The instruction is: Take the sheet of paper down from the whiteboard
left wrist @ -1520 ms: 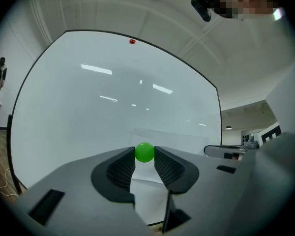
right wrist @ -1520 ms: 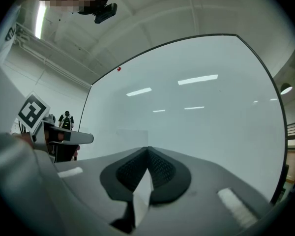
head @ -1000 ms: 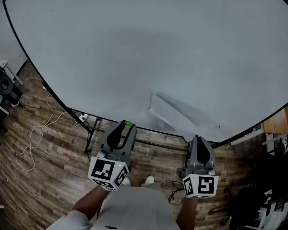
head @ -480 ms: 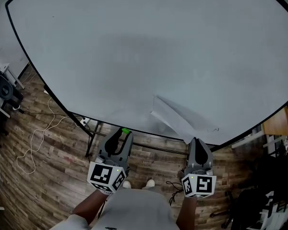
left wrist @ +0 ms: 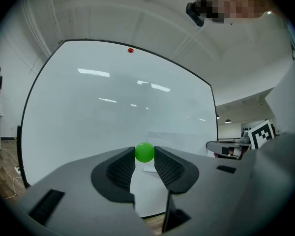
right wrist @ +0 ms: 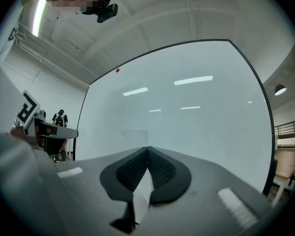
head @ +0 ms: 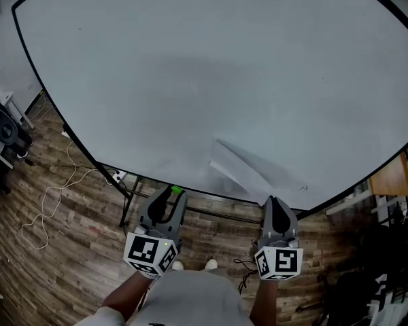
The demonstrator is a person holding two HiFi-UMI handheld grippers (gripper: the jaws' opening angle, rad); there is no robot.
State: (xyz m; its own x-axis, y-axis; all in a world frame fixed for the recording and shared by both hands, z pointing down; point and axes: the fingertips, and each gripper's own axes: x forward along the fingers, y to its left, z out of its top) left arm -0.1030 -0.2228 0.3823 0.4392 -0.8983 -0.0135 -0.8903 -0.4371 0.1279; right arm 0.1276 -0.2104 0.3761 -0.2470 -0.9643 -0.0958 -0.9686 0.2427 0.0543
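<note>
The sheet of paper is on the whiteboard, at about 5 o'clock on the board face in the head view, close to the lower frame edge. It lies skewed, with a crease or lifted fold running across it. Whether any fastener remains on it cannot be told. In the left gripper view it shows as a pale rectangle on the board ahead.

The right gripper is at 5 o'clock from the sheet, just below the board's lower edge and near the sheet's lower corner, but no view shows contact. Its jaws are clenched tip to tip with nothing between them. The white sliver behind the tips appears to be the board seen through the gap.

The left gripper is at 7 o'clock from the sheet, well apart from it and also below the board edge. Its jaws are closed on a green ball pinched at the tips. Judging by a similar red dot near the top of the board, the ball is probably a magnet.

Status: one fastener appears to be in hand, and the sheet is not yet gripped or taken down. Remaining steps: grasp the sheet, most likely with the right gripper, and draw it clear of the board. A wooden floor with a loose cable lies below.
</note>
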